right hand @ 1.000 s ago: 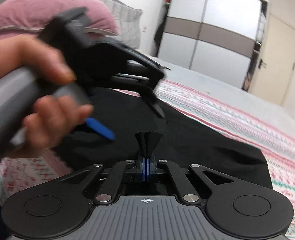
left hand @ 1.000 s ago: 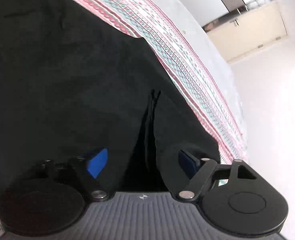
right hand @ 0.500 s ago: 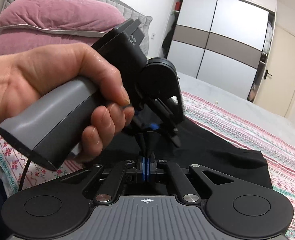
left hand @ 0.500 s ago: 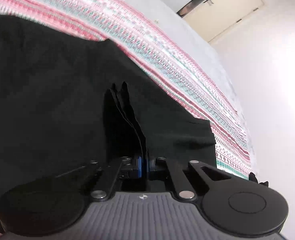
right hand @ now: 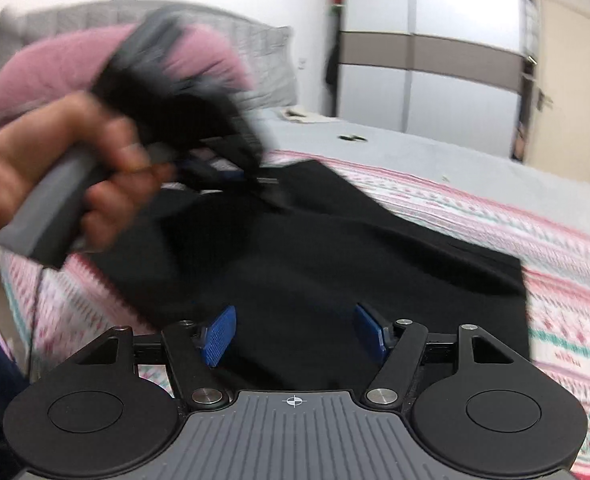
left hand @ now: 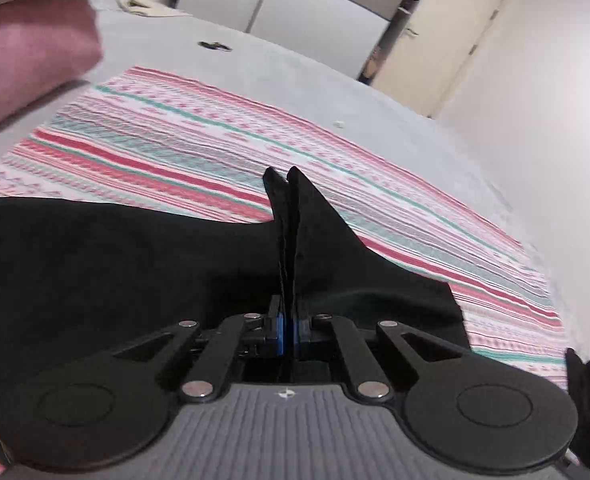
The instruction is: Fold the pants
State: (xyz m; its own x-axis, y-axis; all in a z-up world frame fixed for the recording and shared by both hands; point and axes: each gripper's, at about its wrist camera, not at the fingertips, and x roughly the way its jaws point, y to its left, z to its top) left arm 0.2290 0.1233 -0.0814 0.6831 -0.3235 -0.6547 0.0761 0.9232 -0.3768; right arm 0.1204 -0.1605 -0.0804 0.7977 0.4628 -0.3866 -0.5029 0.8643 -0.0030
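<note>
Matt black cloth pants; woven blanket.

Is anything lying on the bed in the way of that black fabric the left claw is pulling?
Nothing visible blocks it. The left claw is shut on a ridge of the black pants, and the striped blanket beyond the pants looks bare. The right claw is open above the pants, not between them and the blanket.

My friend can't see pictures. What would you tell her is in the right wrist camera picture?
The right gripper is open, its blue pads apart just above black pants spread on a striped blanket on a bed. On the left, a blurry hand holds the left gripper by the pants' far edge; a pink pillow lies behind.
</note>
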